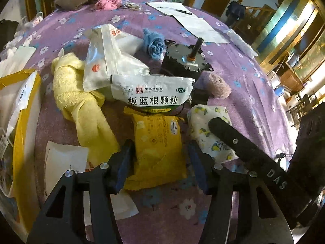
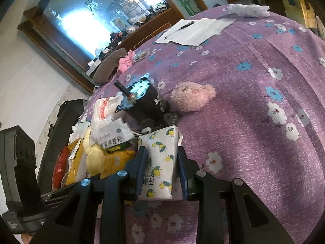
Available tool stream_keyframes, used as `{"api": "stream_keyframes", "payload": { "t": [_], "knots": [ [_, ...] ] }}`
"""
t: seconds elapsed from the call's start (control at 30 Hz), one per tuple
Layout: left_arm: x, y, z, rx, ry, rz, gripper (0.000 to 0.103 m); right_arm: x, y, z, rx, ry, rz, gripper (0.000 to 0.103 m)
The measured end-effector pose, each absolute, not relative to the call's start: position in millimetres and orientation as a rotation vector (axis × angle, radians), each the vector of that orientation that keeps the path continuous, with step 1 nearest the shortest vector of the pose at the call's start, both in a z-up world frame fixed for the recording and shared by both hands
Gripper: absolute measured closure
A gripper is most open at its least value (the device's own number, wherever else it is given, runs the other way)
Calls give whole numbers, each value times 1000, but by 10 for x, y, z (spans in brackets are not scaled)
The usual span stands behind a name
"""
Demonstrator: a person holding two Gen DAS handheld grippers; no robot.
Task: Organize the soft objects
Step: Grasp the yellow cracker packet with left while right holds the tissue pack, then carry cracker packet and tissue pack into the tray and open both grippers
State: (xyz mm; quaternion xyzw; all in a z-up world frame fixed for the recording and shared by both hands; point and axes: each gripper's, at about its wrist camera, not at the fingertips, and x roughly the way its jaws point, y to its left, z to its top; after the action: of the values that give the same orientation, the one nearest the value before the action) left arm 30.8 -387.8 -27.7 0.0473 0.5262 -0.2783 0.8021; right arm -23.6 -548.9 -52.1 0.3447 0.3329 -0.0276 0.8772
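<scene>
My left hand-held gripper (image 1: pixel 160 162) hangs over the bench (image 1: pixel 239 69), jaws apart, the yellow snack packet (image 1: pixel 158 152) lying between the pads without touching them. Just right of it: lemon-print tissue pack (image 1: pixel 205 120), crossed by a finger of my right hand-held gripper (image 1: pixel 233 140). Left: yellow towel (image 1: pixel 77 93). Ahead: white medicine sachet (image 1: pixel 152 93), black motor (image 1: pixel 182 63).

We note the yellow envelope (image 1: pixel 26 122) cut off at the left edge; the motor (image 1: pixel 180 65) base hidden behind the medicine sachet (image 1: pixel 152 92); sachet small print illegible.
</scene>
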Motion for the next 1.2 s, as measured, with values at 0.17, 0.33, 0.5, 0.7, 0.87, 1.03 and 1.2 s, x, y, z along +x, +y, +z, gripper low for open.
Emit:
{"api": "stream_keyframes", "payload": {
  "t": [0.17, 0.33, 0.5, 0.7, 0.87, 1.03, 1.2],
  "knots": [
    [165, -3795, -300, 110, 1121, -621, 58, -231, -5477, -523, 714, 701, -57, 73],
    [132, -3793, -367, 125, 1123, -644, 60, -204, -5444, -517, 699, 710, -54, 73],
    [33, -3547, -327, 13, 1176, -731, 63, -261, -5462, -468, 701, 666, -49, 73],
    [-207, -3075, -207, -96, 1204, -788, 63, -289, -5473, -470, 699, 662, -73, 74],
    [-261, -2716, -20, -159, 1159, -773, 63, -493, -5297, -426, 759, 665, -85, 74],
    [-268, -2221, 335, -214, 1052, -723, 63, -651, -4803, -27, 683, 594, 23, 74],
    [-268, -1610, 597, -280, 968, -638, 62, -530, -4251, 264, 614, 566, 228, 74]
  ]
}}
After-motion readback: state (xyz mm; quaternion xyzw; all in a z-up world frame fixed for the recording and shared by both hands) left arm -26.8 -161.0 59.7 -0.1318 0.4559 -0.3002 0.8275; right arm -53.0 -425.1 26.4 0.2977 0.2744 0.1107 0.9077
